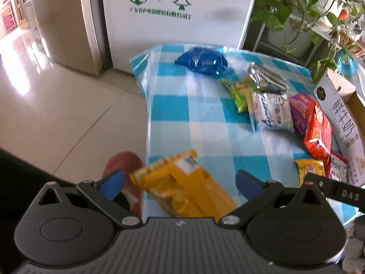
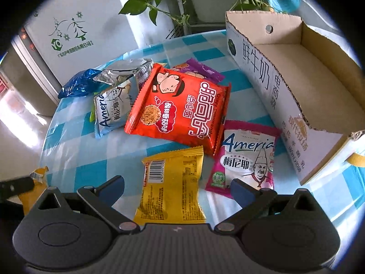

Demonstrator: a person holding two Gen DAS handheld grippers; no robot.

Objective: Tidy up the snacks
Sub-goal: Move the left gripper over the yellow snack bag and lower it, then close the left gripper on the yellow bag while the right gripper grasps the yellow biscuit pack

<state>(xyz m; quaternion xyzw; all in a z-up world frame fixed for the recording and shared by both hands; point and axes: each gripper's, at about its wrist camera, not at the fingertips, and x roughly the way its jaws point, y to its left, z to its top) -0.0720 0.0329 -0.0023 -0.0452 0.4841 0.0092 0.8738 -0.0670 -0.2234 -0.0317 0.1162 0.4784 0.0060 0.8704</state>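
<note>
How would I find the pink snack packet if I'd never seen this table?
Find the big cardboard box on the checked tablecloth. Right beside its printed long wall lies the pink packet, its corner under the red one. Only it shows a chef in a tall white hat.

Left gripper [image 1: 180, 182]: jaws spread wide, blue-padded fingers holding nothing. Right gripper [image 2: 176, 190]: likewise spread wide, nothing clamped between its pads.

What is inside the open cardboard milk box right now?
Nothing visible: the open cardboard milk box shows only its bare brown floor in the right wrist view. Its near corner, behind the printed side wall, is hidden, so something small there cannot be ruled out.
</note>
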